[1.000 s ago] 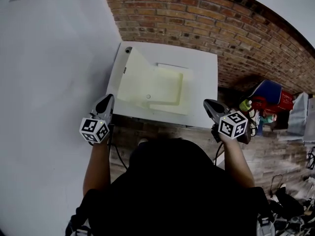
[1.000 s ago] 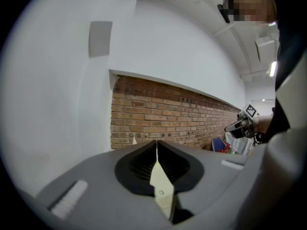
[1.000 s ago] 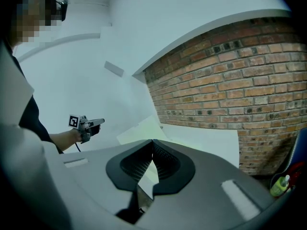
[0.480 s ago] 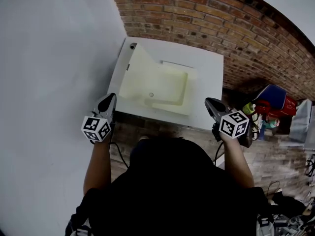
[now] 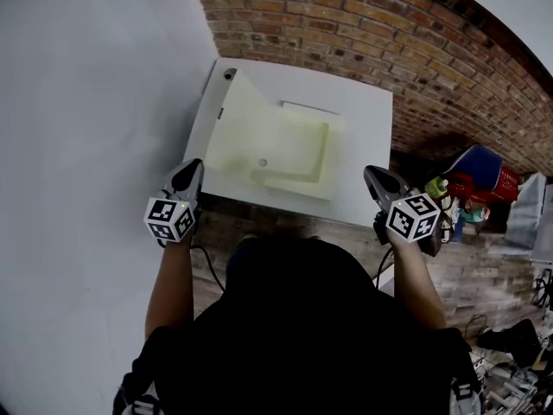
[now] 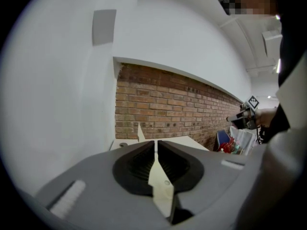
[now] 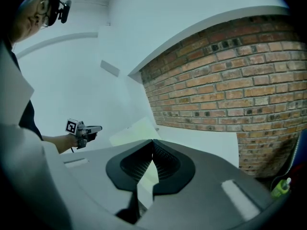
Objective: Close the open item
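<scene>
1. Key relation first: the open item is a boxy white unit (image 5: 367,145) pushed up against the brick wall (image 5: 363,33), straight ahead of the person and lower than both hands. Its pale cream lid (image 5: 235,124) stands raised over the left part of the top, next to the white wall (image 5: 86,102).
2. The left gripper (image 5: 187,173) hovers just off the unit's front-left corner, so it's the nearer one to the lid. The right gripper (image 5: 374,175) is off the front-right corner, well apart from it.
3. From the left gripper view the lid (image 6: 139,131) shows as a thin upright sliver, basically edge-on. From the right gripper view you get its broad face (image 7: 136,128). So I'd say its long axis runs front to back, away from the person. I can't make out the hinge line.
4. Fingers: both grippers are clenched with nothing between them, and neither is touching the unit.
5. Looks-wise the lid is a flat, stiff-looking cream panel, yellower than the white top. Beside it there's a cream recess (image 5: 298,150) in the top, which I'm guessing is the opening it covers.
6. My read: a sideways push with the closed left tips on the lid's upper edge should tip it down over the recess.
</scene>
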`<action>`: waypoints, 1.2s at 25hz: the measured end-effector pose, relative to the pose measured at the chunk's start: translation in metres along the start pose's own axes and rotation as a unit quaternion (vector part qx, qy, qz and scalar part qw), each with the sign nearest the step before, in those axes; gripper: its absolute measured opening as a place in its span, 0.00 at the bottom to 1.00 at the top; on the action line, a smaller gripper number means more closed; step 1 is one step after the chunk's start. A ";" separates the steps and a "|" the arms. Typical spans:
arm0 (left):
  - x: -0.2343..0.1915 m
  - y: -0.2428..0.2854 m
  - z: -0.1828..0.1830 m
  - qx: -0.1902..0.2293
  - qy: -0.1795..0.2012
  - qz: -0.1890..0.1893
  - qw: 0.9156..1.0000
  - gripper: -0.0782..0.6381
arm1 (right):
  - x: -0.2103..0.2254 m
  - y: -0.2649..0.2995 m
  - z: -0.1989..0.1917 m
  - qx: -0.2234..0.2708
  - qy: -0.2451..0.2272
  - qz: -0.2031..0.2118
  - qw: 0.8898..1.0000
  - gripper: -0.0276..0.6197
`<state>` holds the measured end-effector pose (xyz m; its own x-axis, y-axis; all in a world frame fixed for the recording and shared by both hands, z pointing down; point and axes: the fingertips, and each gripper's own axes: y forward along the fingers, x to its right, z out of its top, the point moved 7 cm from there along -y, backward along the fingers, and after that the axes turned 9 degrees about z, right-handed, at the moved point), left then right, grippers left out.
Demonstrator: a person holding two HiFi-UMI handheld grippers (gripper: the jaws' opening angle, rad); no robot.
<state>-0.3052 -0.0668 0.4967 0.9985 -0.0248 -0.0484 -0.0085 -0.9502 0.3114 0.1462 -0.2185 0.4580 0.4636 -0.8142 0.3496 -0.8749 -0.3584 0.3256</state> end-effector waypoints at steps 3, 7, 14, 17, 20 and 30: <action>-0.003 0.009 -0.017 -0.023 -0.001 0.002 1.000 0.12 | 0.002 0.003 -0.003 -0.003 0.003 -0.001 1.000 0.05; -0.004 0.021 -0.039 -0.048 -0.003 0.006 0.999 0.15 | 0.003 0.009 -0.008 -0.007 0.003 0.004 1.000 0.05; -0.011 0.044 -0.065 -0.097 0.009 0.055 0.994 0.30 | 0.003 0.021 -0.021 -0.013 0.014 0.009 1.000 0.05; -0.016 0.053 -0.076 -0.118 -0.006 0.049 0.992 0.34 | 0.004 0.025 -0.027 -0.017 0.019 0.009 1.000 0.05; -0.017 0.059 -0.082 -0.126 -0.012 0.040 0.991 0.34 | 0.005 0.029 -0.034 -0.023 0.023 0.009 0.999 0.05; -0.020 0.073 -0.088 -0.127 -0.005 0.041 0.991 0.19 | 0.011 0.025 -0.052 -0.034 0.038 0.006 0.999 0.05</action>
<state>-0.3211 -0.1085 0.6045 0.9944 -0.1032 -0.0225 -0.0745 -0.8362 0.5434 0.1368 -0.2127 0.5162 0.4644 -0.7800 0.4195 -0.8703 -0.3141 0.3795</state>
